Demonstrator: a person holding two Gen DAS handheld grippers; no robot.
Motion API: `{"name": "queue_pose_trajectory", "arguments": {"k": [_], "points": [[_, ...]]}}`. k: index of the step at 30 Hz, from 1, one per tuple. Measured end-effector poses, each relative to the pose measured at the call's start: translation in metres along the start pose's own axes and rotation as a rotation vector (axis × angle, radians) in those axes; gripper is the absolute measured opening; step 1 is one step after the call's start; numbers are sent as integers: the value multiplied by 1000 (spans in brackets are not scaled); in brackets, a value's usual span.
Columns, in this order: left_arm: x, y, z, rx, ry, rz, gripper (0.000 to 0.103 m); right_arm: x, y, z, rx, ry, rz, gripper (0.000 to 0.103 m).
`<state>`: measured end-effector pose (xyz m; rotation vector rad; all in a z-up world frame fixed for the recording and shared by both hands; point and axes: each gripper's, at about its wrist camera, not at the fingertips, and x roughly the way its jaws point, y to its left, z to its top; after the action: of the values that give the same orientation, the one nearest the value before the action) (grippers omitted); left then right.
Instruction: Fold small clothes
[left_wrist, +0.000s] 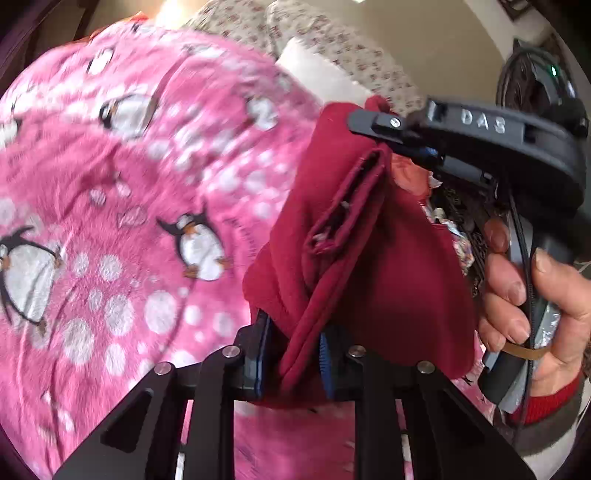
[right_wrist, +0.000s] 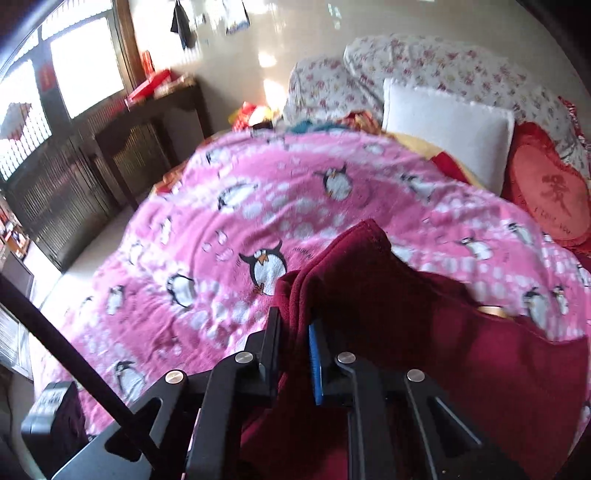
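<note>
- The small dark-red fleece garment (left_wrist: 369, 258) hangs in the air above the bed, pinched at two places: the left tool (left_wrist: 295, 354) has its jaws closed narrow on a bunched lower fold, and the right tool (left_wrist: 388, 129), at 1 o'clock in the left wrist view, grips an upper corner.
- In the right wrist view the right tool (right_wrist: 295, 350) likewise has cloth clamped between its jaws, and the rest of the garment (right_wrist: 406, 314) drapes off toward 4 o'clock.
- Risk: the left tool's bite looks like several layers gathered together. Pulling the tools apart to spread the piece could slip one layer out, and the garment would sag or twist rather than open flat.
- Risk: both views are blurred, so the cloth may swing. Lowering it in a swing would likely crease the fold line.
- Risk: the pocket-like flap (left_wrist: 343, 206) may tuck under unevenly.
- Room: the pink plush blanket with penguins (right_wrist: 258, 221) covers the bed broadly from 9 to 2 o'clock, with bare space for laying the garment down.
- Edges: the white pillow (right_wrist: 447, 129) and red heart-shaped cushion (right_wrist: 546, 192) sit at 1 to 2 o'clock, and the bed's left edge drops toward the dark wooden cabinet (right_wrist: 74, 177) at 9 to 10 o'clock.
</note>
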<state>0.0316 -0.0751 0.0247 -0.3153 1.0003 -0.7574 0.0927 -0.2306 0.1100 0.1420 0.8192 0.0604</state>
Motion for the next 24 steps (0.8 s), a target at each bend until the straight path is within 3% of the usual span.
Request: {"name": "queue_pose_trajectory", "arguments": {"k": [8,13,16,20,22,23,24], "points": [[-27,-117,-10,251,3,-58,20,-100,-46,-7,24,-135,-44,13],[10,-190,-30,379,68,-85,20,-146,-107,-31,92,-170,-121,12],[50,-221,-46,426,129,-77,20,-155,-150,-52,153,-162,-169,12],[85,-234,-66,471,192,-42,22,-135,-204,-84,253,-105,-243,12],[85,-239,-72,498,205,-60,23,-117,-226,-100,314,-69,-272,10],[81,-240,-73,515,219,-74,24,-112,-232,-104,323,-57,-302,1],[75,-240,-71,528,231,-79,29,-108,-238,-109,306,-43,-388,1]]}}
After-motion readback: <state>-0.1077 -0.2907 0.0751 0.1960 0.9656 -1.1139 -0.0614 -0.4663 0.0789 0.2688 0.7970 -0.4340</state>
